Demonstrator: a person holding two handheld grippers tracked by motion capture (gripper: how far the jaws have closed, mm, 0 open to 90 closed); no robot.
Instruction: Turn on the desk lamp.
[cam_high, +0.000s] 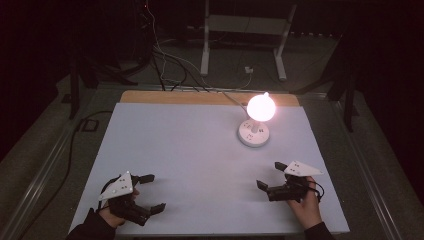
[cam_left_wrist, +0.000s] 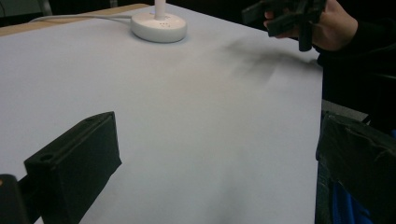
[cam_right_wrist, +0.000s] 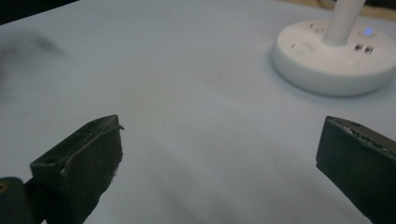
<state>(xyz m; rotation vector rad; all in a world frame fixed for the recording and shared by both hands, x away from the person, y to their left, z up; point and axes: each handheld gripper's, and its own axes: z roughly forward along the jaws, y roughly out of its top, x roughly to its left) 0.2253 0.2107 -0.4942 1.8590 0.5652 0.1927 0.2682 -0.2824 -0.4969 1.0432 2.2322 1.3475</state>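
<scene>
Both grippers, left gripper (cam_high: 150, 192) and right gripper (cam_high: 270, 175), rest near you, jaws apart and empty. Your lit lamp (cam_high: 255, 122) stands far right on the worktop (cam_high: 175, 150). Reach with the right, approaching its base low and slow.

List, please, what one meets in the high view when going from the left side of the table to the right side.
Left gripper, jaws apart, in the person's left hand → lit lamp on its round white base, farther back → right gripper, jaws apart, in the right hand.
</scene>
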